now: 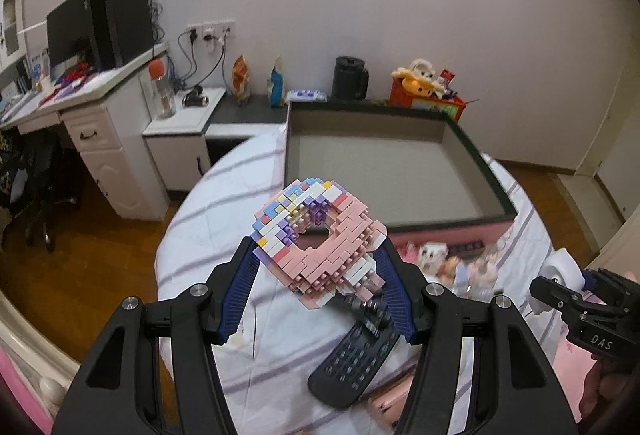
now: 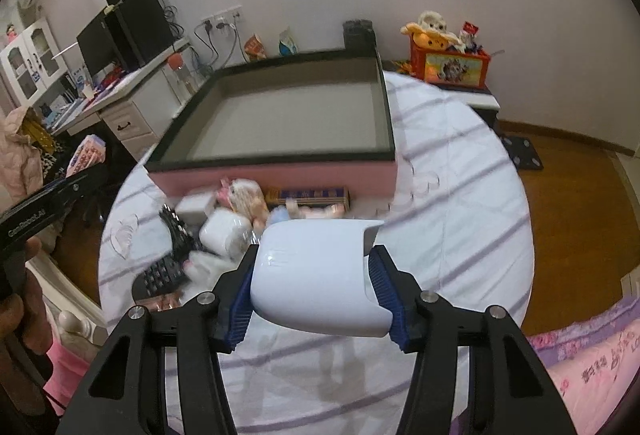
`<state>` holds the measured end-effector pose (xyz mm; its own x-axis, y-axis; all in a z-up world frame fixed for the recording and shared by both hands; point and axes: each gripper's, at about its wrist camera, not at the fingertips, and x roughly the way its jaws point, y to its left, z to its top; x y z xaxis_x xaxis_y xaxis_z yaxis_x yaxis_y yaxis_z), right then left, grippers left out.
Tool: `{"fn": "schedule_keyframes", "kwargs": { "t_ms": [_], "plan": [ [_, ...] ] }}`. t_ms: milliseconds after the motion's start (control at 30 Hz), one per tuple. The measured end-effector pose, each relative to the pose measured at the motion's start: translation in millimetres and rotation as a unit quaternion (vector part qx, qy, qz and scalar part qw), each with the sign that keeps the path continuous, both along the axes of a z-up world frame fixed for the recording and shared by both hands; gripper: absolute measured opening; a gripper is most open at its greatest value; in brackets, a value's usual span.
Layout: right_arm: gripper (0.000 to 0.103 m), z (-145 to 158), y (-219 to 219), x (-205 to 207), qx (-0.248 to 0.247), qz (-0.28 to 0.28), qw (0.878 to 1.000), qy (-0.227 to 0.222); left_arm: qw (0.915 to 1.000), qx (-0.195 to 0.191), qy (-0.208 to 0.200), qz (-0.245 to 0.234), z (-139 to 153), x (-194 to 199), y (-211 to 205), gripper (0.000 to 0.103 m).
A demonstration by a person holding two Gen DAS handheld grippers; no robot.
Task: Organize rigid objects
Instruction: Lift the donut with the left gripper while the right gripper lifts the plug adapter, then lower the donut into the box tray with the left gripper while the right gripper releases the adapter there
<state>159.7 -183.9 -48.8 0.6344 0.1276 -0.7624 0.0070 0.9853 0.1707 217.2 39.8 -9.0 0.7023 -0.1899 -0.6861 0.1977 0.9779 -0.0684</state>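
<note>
The brick-built ring (image 1: 318, 239), pink with blue, white and purple patches, looks light but fragile: studs along its edge could snap loose under a hard squeeze, so its flat outer sides seem the safest places to hold. The left hand-held gripper (image 1: 318, 255) clamps it there at a medium opening, lifted clear of the striped bedsheet (image 1: 200, 235), with the remote (image 1: 352, 363) lying below it. The empty box (image 1: 384, 171) sits just ahead of the fingers. The right hand-held gripper (image 2: 314, 277) is spread fairly wide around a smooth white plastic gadget (image 2: 316, 275). That shell appears stiff, light and rather slippery, so a firm grip across its broad middle suits it. It also hangs above the bed, with the box ahead and dolls (image 2: 244, 199) between.
</note>
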Motion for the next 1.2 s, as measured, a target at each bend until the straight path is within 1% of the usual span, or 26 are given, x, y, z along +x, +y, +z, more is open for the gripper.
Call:
{"fn": "schedule_keyframes", "kwargs": {
  "t_ms": [200, 267, 367, 400, 467, 600, 667, 833, 900, 1000, 1200],
  "plan": [
    [0.055, 46, 1, 37, -0.019, 0.023, 0.998, -0.047, 0.9997, 0.003, -0.025, -0.008, 33, 34, -15, 0.06],
    [0.055, 63, 3, 58, -0.03, 0.03, 0.997, -0.063, 0.9996, 0.005, -0.026, -0.009, 39, 49, -19, 0.06],
    [0.055, 77, 3, 89, -0.033, 0.037, 0.996, -0.076, 0.9997, 0.001, -0.024, -0.006, 46, 77, -26, 0.06],
    [0.055, 78, 4, 96, -0.034, 0.037, 0.996, -0.077, 0.9997, 0.0, -0.022, -0.006, 47, 88, -29, 0.06],
    [0.055, 80, 2, 124, -0.028, 0.036, 0.996, -0.076, 0.9998, -0.002, -0.019, -0.005, 48, 105, -34, 0.06],
    [0.055, 67, 1, 170, -0.019, 0.031, 0.998, -0.059, 0.9999, -0.001, -0.012, -0.006, 42, 143, -48, 0.06],
    [0.055, 60, -1, 188, -0.014, 0.026, 0.998, -0.05, 1.0, 0.0, -0.006, -0.006, 34, 164, -56, 0.06],
    [0.055, 33, -6, 235, -0.01, 0.012, 1.0, -0.02, 1.0, 0.001, 0.007, -0.005, 13, 199, -70, 0.06],
    [0.055, 23, -7, 248, -0.01, 0.009, 1.0, -0.008, 0.9999, 0.003, 0.016, -0.004, 1, 212, -76, 0.06],
    [0.055, 0, -11, 270, -0.008, 0.003, 1.0, 0.02, 0.9994, 0.008, 0.034, -0.004, -17, 229, -85, 0.06],
    [0.055, -30, -13, 290, -0.012, 0.004, 0.998, 0.062, 0.9969, 0.026, 0.074, -0.007, -53, 251, -95, 0.061]
  ]
}}
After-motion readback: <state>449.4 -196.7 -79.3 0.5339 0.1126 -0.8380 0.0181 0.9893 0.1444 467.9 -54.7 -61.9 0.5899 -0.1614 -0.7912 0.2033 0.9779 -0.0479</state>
